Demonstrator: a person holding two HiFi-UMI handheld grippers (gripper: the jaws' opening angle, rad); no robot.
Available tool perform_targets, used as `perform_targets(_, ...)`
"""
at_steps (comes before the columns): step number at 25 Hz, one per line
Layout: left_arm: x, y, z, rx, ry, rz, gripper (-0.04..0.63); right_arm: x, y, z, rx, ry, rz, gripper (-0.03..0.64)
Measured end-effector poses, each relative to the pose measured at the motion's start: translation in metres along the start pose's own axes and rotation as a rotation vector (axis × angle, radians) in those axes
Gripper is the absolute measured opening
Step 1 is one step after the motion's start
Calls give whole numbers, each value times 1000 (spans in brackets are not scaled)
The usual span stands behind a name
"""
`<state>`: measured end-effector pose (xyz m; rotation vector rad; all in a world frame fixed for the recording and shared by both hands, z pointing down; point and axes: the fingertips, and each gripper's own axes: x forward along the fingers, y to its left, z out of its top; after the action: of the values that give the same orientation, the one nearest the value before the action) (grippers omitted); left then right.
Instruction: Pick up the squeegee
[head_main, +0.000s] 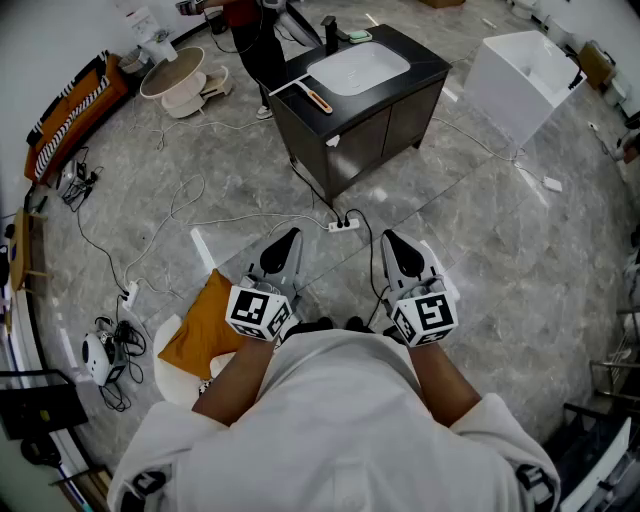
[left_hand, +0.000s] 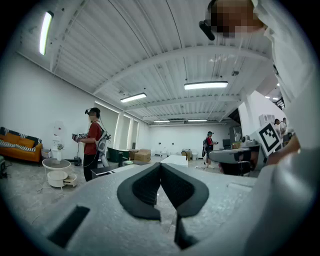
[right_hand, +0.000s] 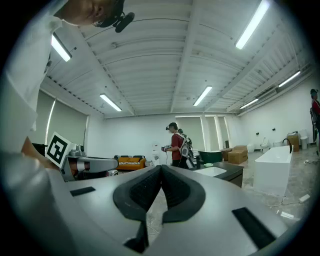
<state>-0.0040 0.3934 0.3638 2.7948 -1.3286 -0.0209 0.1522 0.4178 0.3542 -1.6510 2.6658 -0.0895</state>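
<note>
The squeegee, with a white blade and an orange handle, lies on the left end of the black vanity counter, beside the white sink. It is far ahead of me across the floor. In the head view my left gripper and right gripper are held side by side at waist height, both pointing level toward the vanity. In each gripper view, the left gripper and the right gripper show dark pads meeting at the tips with nothing between them. The squeegee does not show in either gripper view.
A power strip and loose cables lie on the marble floor between me and the vanity. An orange cushion sits at my left. A white tub stands at the right of the vanity. A person in a red shirt stands behind it.
</note>
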Motion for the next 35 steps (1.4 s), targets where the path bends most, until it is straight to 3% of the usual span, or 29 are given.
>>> perform_targets(7, 10, -1, -5, -28, 25, 25, 15, 2, -9, -6, 36, 8, 25, 14)
perform_targets(13, 11, -1, -12, -49, 33, 53, 15, 8, -10, -5, 78, -37, 114, 15)
perform_targets(20, 0, -12, -22, -29, 63, 6, 15, 13, -11, -24, 120, -18, 151, 15)
perform_targets(26, -6, 23, -44, -76, 98, 101, 15, 33, -10, -37, 121, 0, 161, 15)
perform_targets(35, 48, 79, -40, -116, 31, 109, 15, 96, -33, -34, 79, 39, 147, 15)
